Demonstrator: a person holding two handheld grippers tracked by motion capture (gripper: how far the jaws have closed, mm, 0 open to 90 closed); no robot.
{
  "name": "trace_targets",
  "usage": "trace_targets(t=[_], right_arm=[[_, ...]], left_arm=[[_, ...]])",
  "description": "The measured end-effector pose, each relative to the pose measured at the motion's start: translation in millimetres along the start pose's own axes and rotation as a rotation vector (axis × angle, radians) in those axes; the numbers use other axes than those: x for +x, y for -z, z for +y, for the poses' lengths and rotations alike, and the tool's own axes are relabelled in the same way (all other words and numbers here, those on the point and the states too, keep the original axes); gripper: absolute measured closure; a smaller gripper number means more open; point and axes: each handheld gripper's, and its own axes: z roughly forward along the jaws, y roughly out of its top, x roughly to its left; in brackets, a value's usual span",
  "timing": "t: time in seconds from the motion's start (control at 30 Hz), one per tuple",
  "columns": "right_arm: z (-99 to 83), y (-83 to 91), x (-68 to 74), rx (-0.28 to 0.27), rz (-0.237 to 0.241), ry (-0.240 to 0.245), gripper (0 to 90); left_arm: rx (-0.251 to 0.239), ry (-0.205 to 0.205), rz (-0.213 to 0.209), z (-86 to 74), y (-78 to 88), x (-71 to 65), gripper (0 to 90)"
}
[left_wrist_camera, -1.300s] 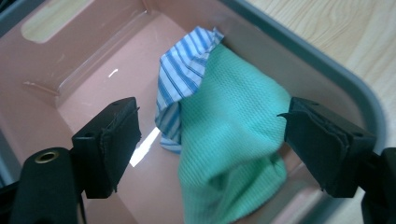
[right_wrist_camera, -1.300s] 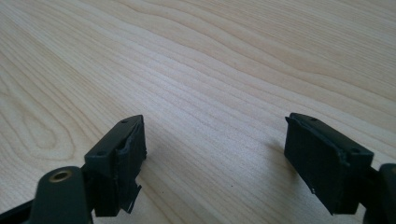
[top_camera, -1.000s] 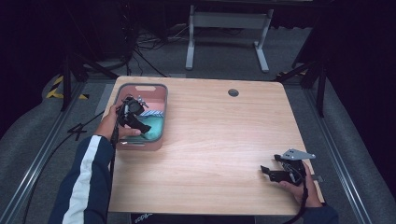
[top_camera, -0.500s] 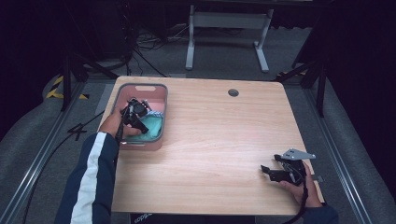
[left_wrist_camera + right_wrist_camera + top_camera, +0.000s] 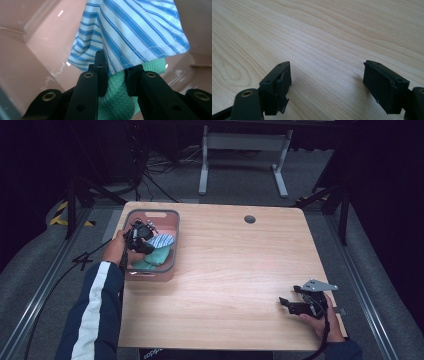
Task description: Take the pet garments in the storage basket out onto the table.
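A pink plastic bin (image 5: 150,273) stands at the table's left, holding a blue-striped white cloth (image 5: 162,240) and a green waffle cloth (image 5: 156,256). My left gripper (image 5: 144,244) reaches into the bin; its jaws have just been closing. In the left gripper view the gripper (image 5: 116,68) is shut on the hem of the striped cloth (image 5: 135,32), which hangs lifted above the green cloth (image 5: 117,100). My right gripper (image 5: 284,302) rests low at the table's front right. It (image 5: 327,72) stands open over bare wood with nothing between its fingers.
The light wooden table (image 5: 235,265) has a round cable hole (image 5: 250,219) near its far edge. Beyond the table stand a grey metal stand (image 5: 240,150) and cables on dark floor. A rail runs along each side.
My left gripper's jaws have closed on the striped cloth inside the bin, and the hand has shifted slightly toward the bin's far end and up. The right gripper has not moved.
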Motion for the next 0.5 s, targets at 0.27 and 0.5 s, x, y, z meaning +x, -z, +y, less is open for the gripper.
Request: trace_targets(t=[0.27,0.5], right_arm=[[0.0,-0.1,0.1,0.000,-0.002,0.002,23.2],[0.0,-0.1,0.1,0.000,-0.002,0.002,23.3]], left_arm=[[-0.112,0.034,0.050,-3.0,35.8,3.7,77.0],[-0.157,0.036,0.066,-2.8,56.8,5.0,77.0]])
